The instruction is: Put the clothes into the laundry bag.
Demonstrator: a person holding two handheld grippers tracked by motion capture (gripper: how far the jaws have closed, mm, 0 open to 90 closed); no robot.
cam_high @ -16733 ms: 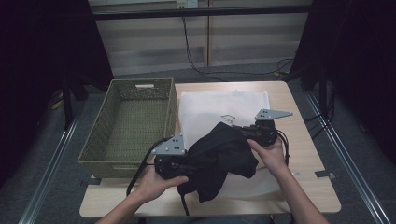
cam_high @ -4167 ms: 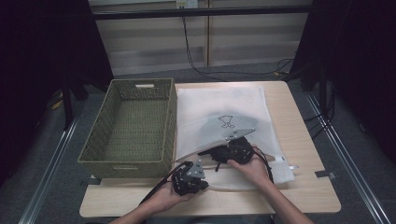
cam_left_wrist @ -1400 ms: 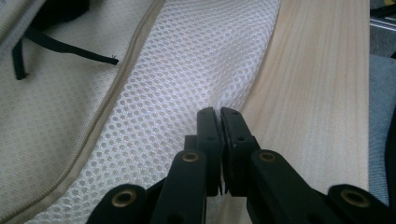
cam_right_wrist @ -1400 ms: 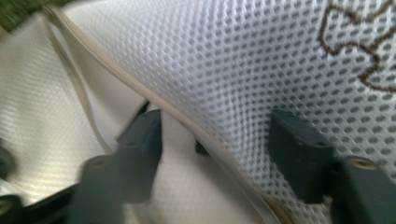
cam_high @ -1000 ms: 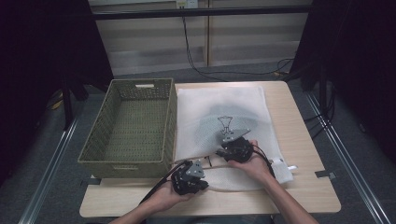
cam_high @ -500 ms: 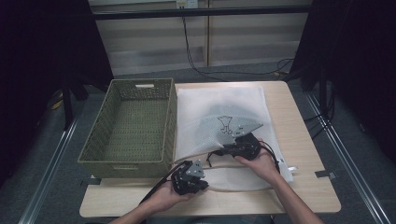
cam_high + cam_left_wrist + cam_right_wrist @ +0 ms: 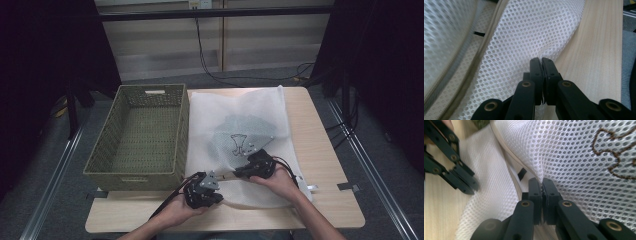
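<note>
Your left gripper (image 7: 202,191) has kept its place at the near edge of the table (image 7: 330,150), and its jaws are pinched tight on a fold of the white mesh laundry bag (image 7: 235,120); in the left gripper view the netting (image 7: 524,42) bunches up right at the jaw tips, with the zipper (image 7: 481,50) running off to their left. The change is on the other side: your right gripper (image 7: 252,169) has just been closing, and in the right gripper view its jaws now meet on the mesh (image 7: 574,157) just beside the zipper tape (image 7: 509,157), with a small dark tab (image 7: 522,174) next to the tips. So you hold the bag's mouth on both sides, ready, I judge, to close or spread it. The dark garment (image 7: 245,135) lies inside the bag, just beyond your right gripper. Both hands sit low over the bag's near end, your right hand (image 7: 277,181) turned inward toward the left. The wicker basket (image 7: 137,135) stands left of the bag.
</note>
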